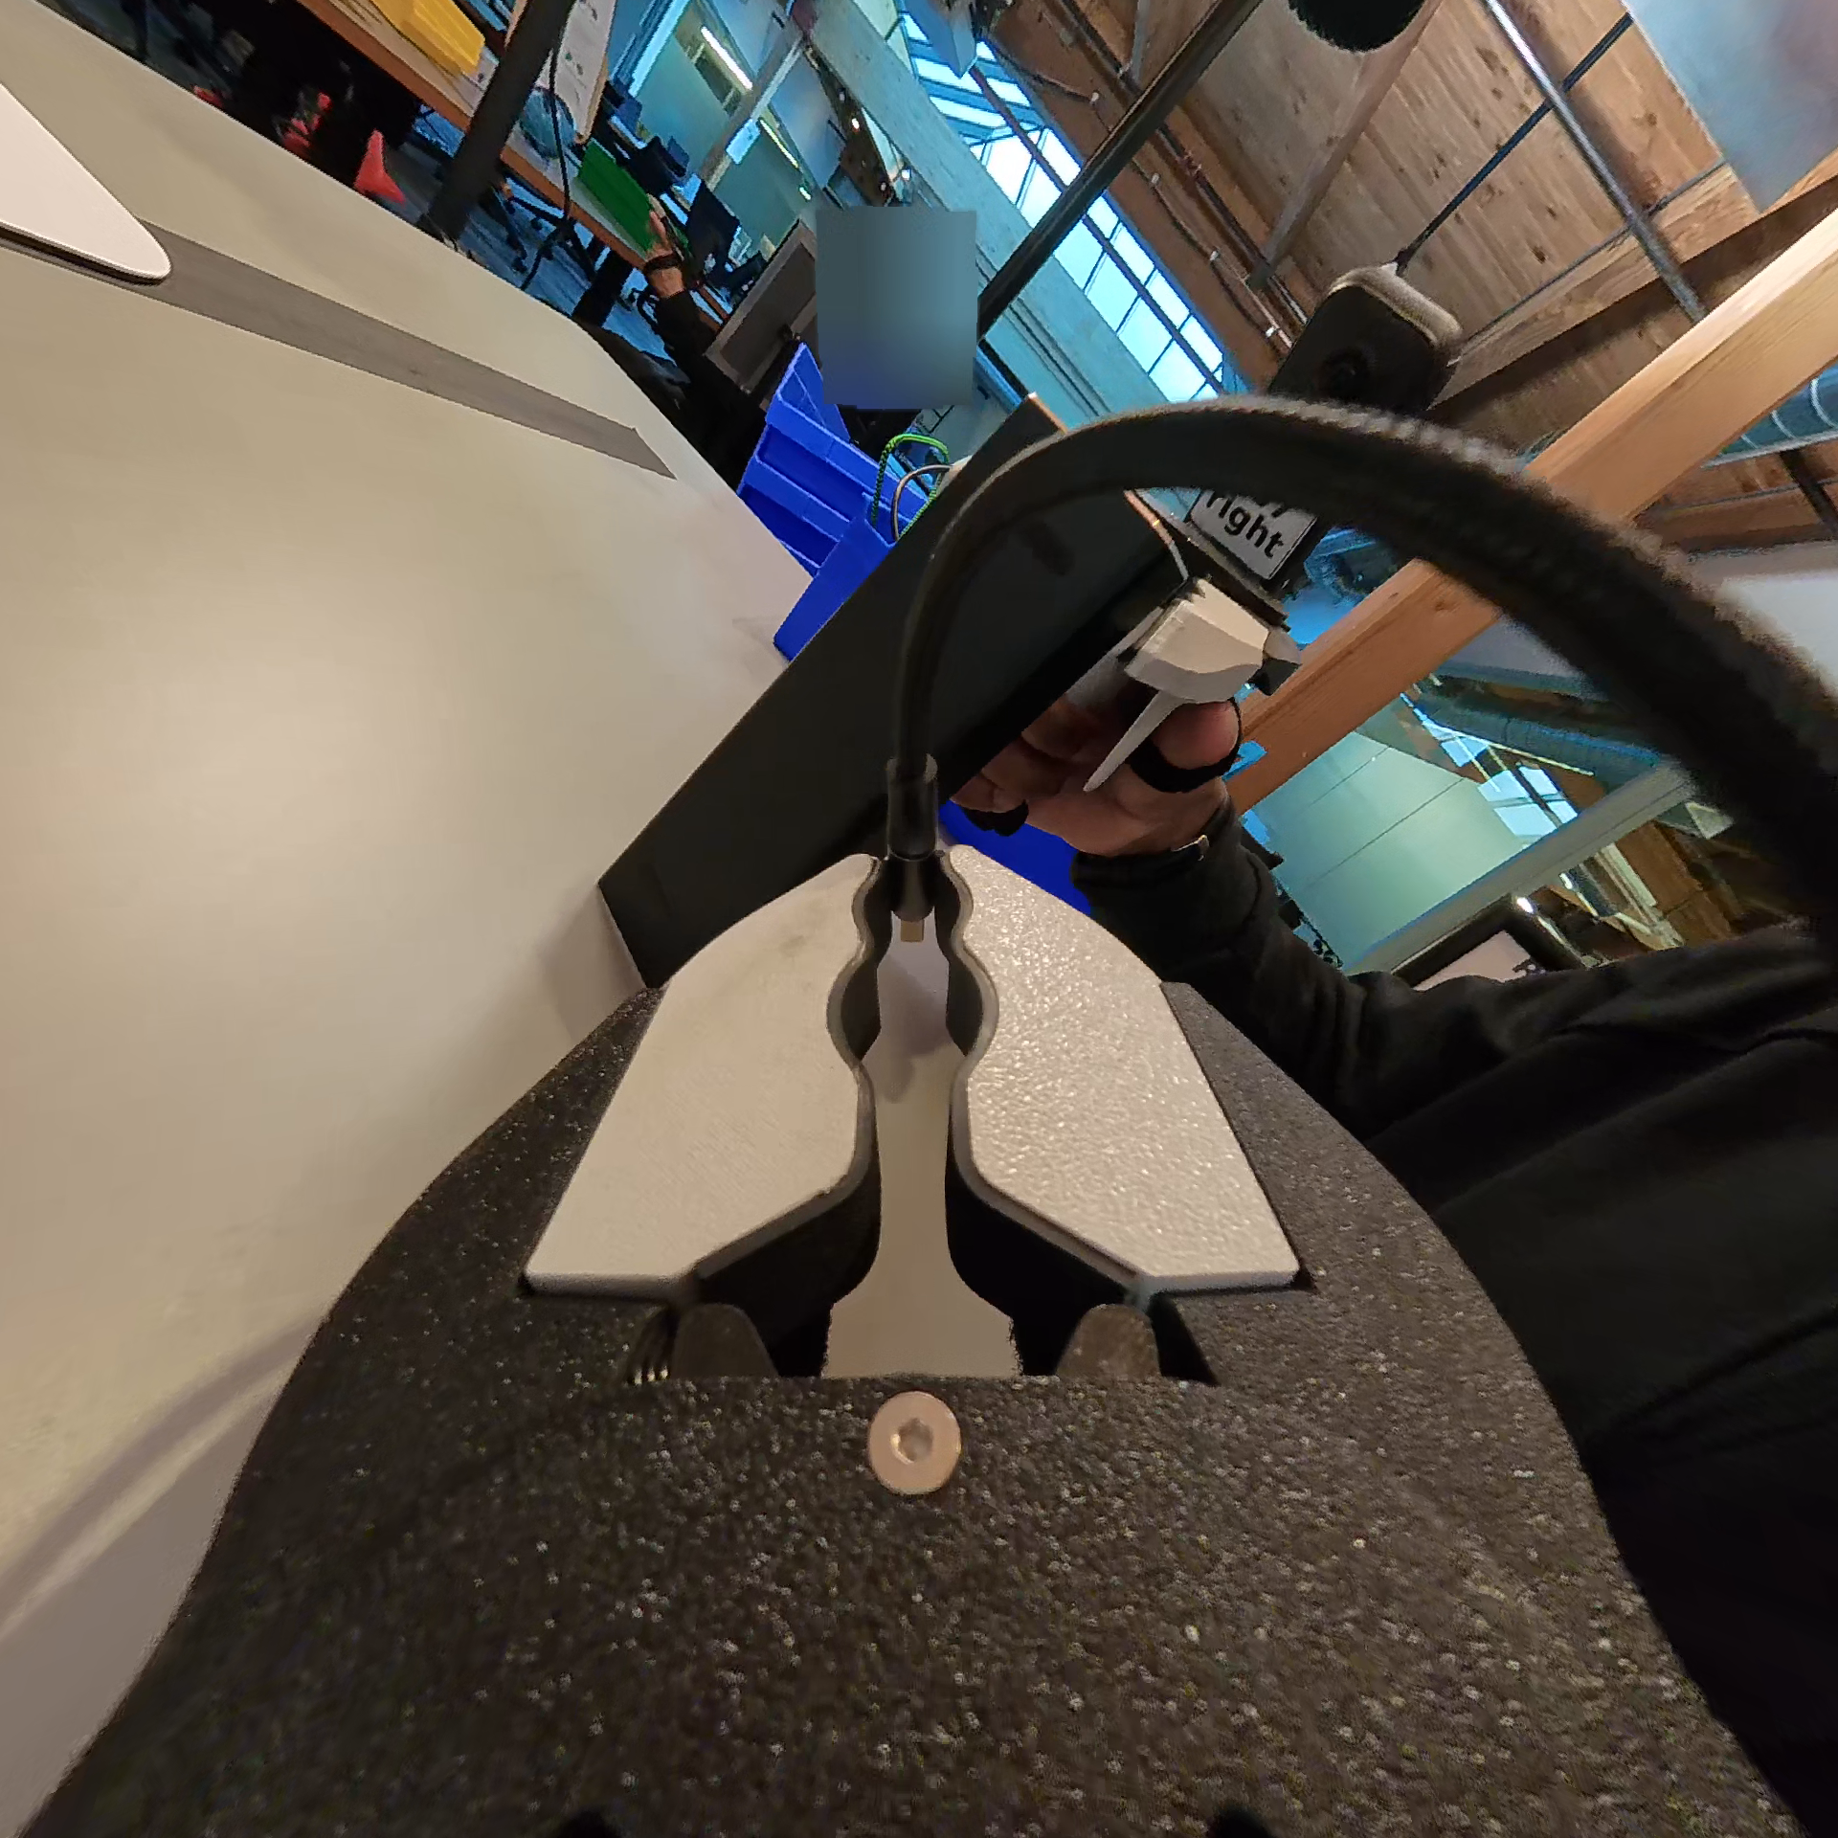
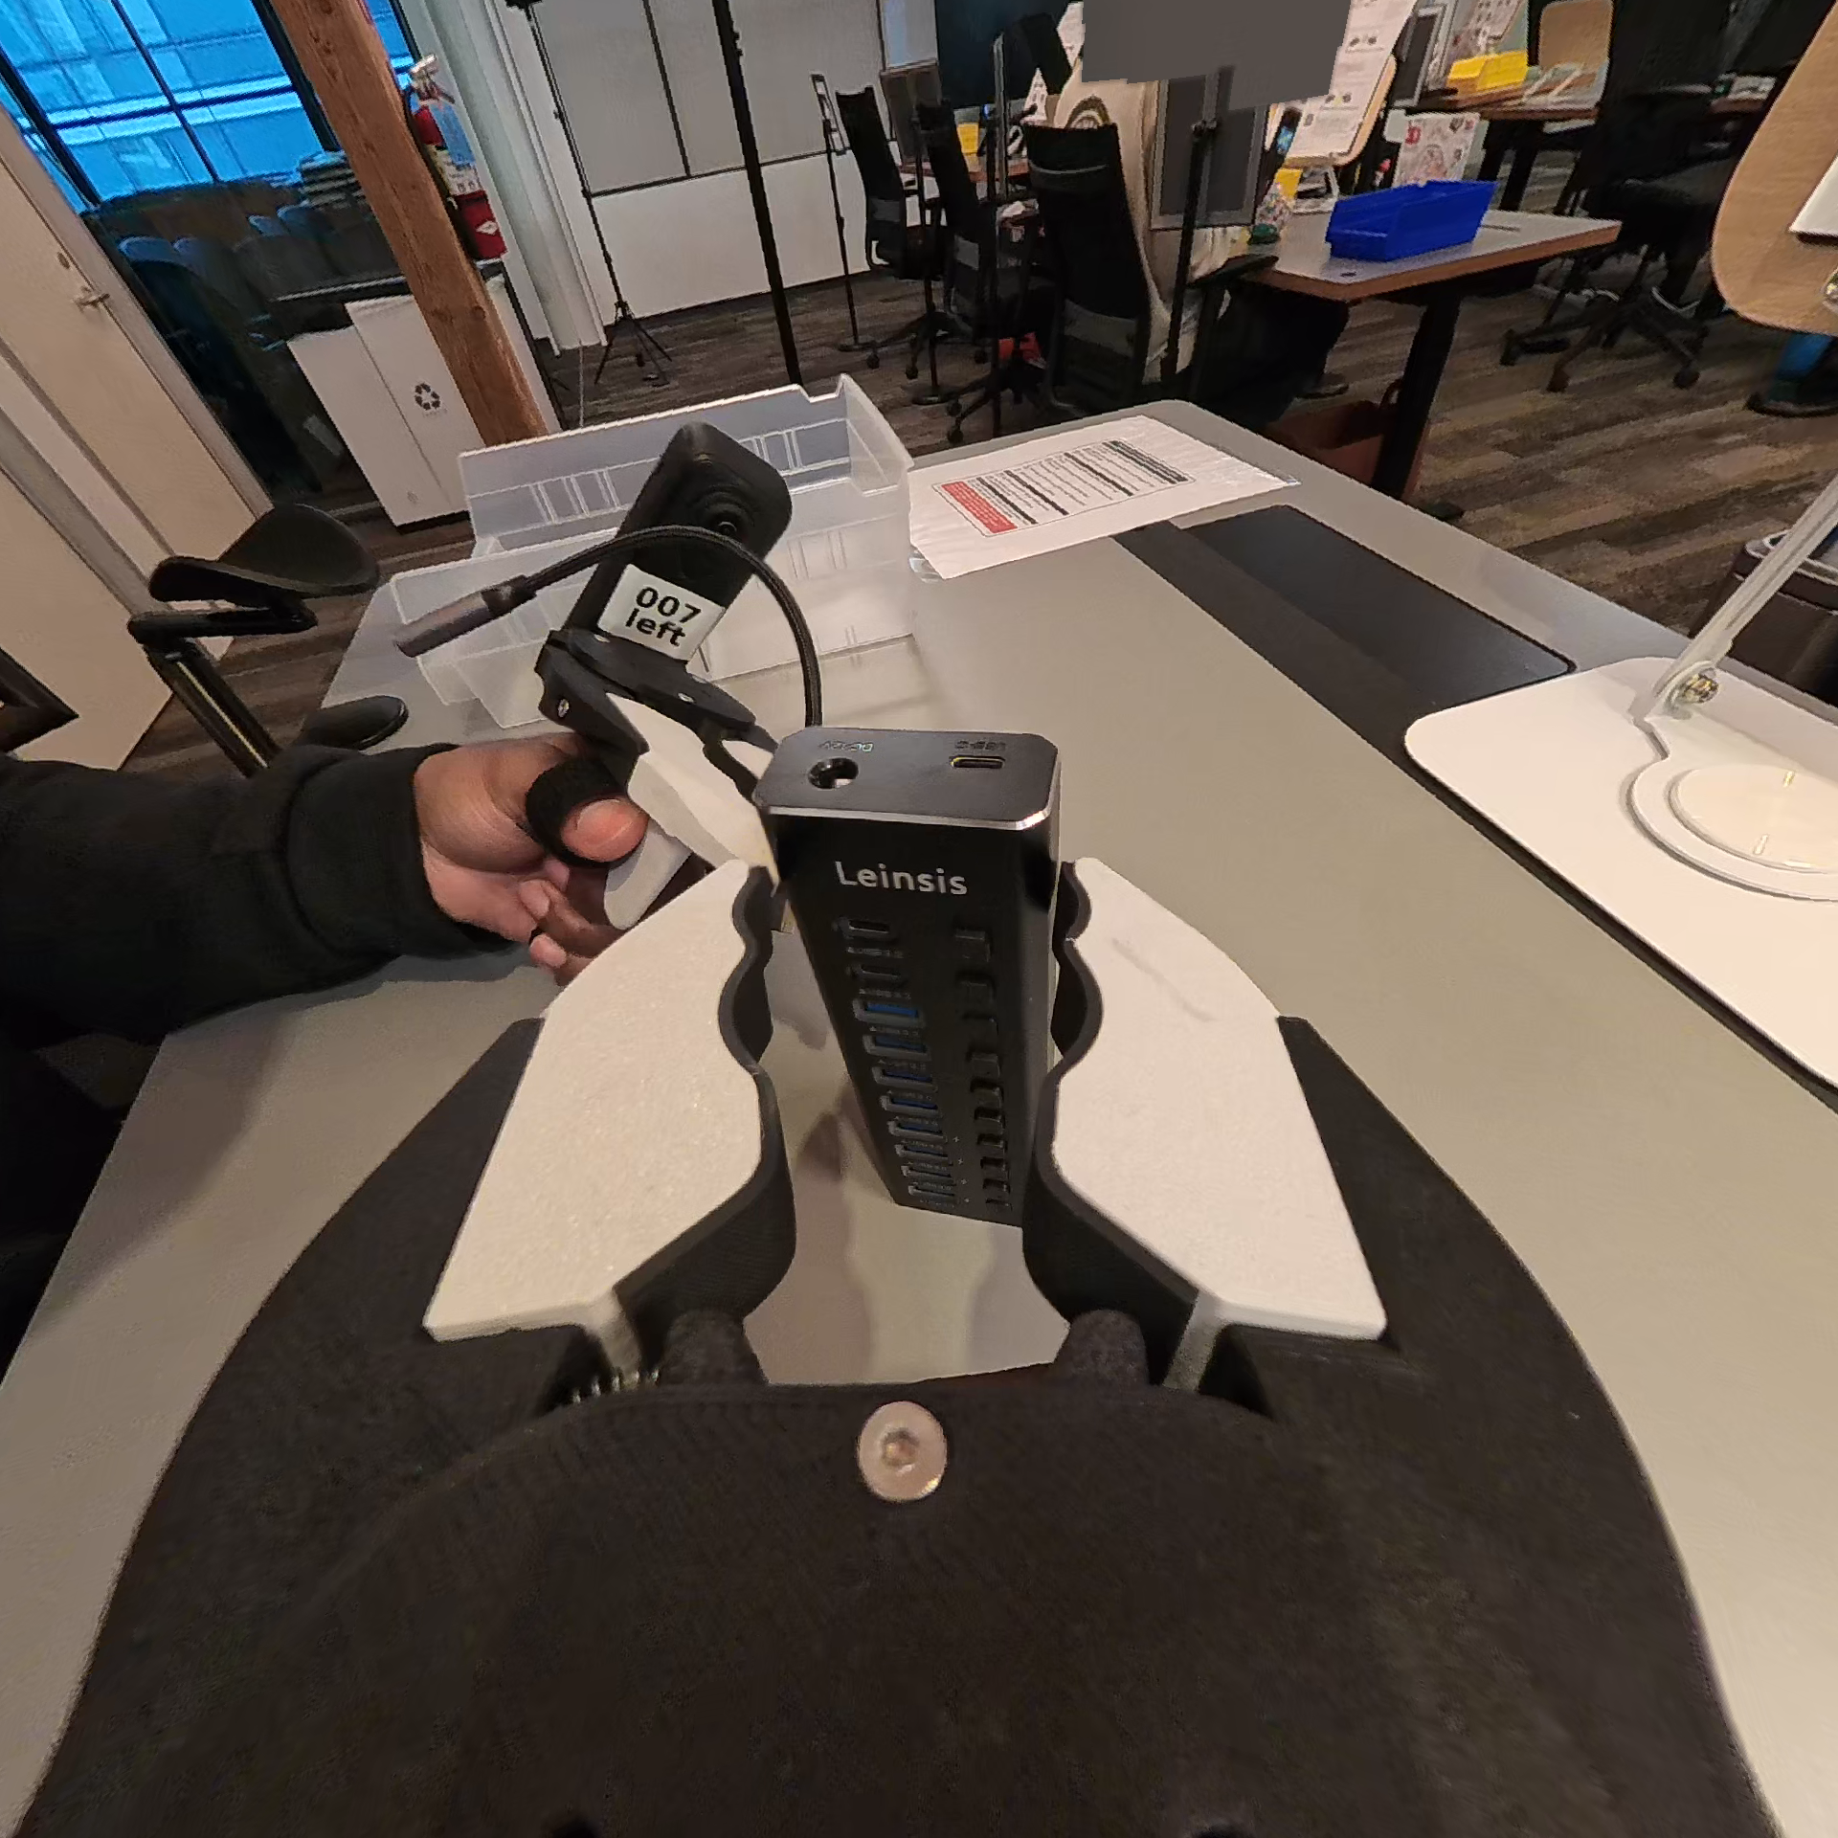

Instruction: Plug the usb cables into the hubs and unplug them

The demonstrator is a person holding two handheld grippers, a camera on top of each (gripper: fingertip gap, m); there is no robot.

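My right gripper (image 2: 915, 885) is shut on a black multi-port USB hub (image 2: 920, 995), one finger on each long side, and holds it tilted up over the grey table (image 2: 1243, 895). My left gripper (image 1: 910, 880) is shut on the small black plug of a braided black USB cable (image 1: 1392, 467), whose metal tip points back between the fingers. In the right wrist view the left gripper (image 2: 741, 796) sits at the hub's upper left edge, with the plug tip beside the hub and not in a port. The cable loops over it to a free grey plug (image 2: 448, 622). The hub also shows in the left wrist view (image 1: 845, 696).
A clear plastic bin (image 2: 676, 517) and a printed sheet (image 2: 1084, 487) lie at the table's far end. A white lamp base (image 2: 1691, 796) stands on the right, beside a black strip (image 2: 1343, 617). Blue bins (image 1: 796, 477) lie beyond the table edge. Hands in black sleeves hold both grippers. The tips of one gripper are about 8 cm away from the tips of the other.
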